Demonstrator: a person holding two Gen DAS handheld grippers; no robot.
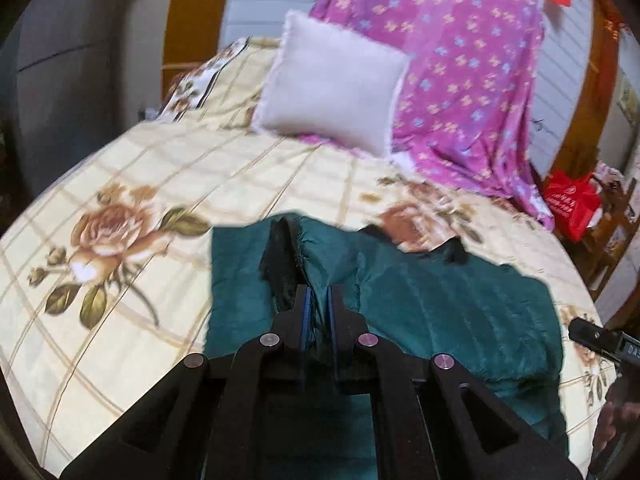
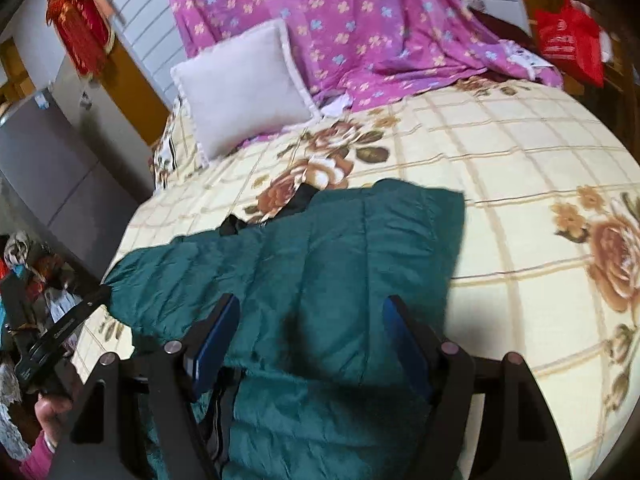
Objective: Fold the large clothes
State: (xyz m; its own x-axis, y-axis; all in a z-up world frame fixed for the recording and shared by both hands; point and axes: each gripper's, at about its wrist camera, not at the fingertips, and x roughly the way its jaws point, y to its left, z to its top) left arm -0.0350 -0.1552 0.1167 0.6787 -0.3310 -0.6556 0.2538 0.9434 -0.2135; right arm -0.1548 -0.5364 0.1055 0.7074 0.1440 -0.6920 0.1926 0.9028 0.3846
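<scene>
Pinching a raised fold of the dark teal quilted jacket (image 1: 440,300), the left claw (image 1: 318,308) is nearly closed on it. Right claw (image 2: 312,332) gapes wide w/ nothing held, hovering over the jacket's near end on the floral bed (image 2: 520,152); garment runs lengthwise away from both.

quilted teal jacket (image 2: 320,264), faintly sheened cloth

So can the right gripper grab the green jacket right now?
Probably yes. The right gripper is open right over the green jacket, with nothing between them. The left gripper already pinches a fold of it.
</scene>
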